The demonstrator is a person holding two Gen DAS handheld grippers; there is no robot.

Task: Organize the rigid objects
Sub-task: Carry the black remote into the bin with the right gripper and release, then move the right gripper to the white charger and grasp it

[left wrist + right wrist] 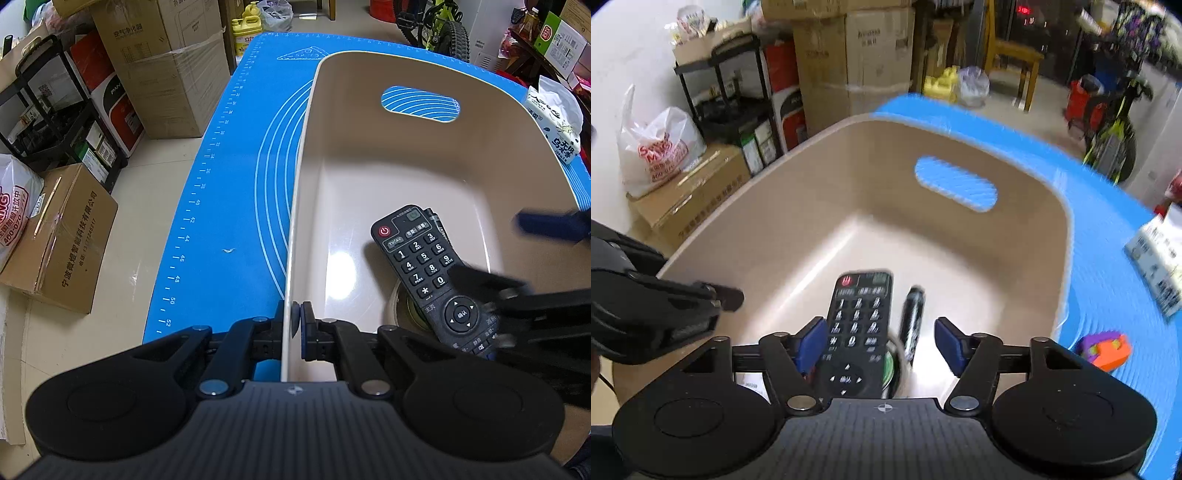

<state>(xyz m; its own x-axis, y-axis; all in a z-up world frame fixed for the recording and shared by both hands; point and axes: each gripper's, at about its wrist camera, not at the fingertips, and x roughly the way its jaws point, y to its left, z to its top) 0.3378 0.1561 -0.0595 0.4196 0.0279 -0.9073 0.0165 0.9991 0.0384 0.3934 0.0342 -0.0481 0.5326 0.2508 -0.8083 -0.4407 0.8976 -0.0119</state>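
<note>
- Left tongs (297,320) clamped on the beige bin (369,155) wall — keep it steady.
- Right tongs (882,341) spread apart around the remote control (858,325) — lift clear without snagging it.

In the left wrist view the bin (369,155) sits on the mat (229,184), filling the centre and right of the frame. Inside it, at lower right, the remote (424,266) lies across a tape roll (402,310), a marker (437,225) just behind it. Boxes (166,66) stand at upper left, beyond the mat.
</note>
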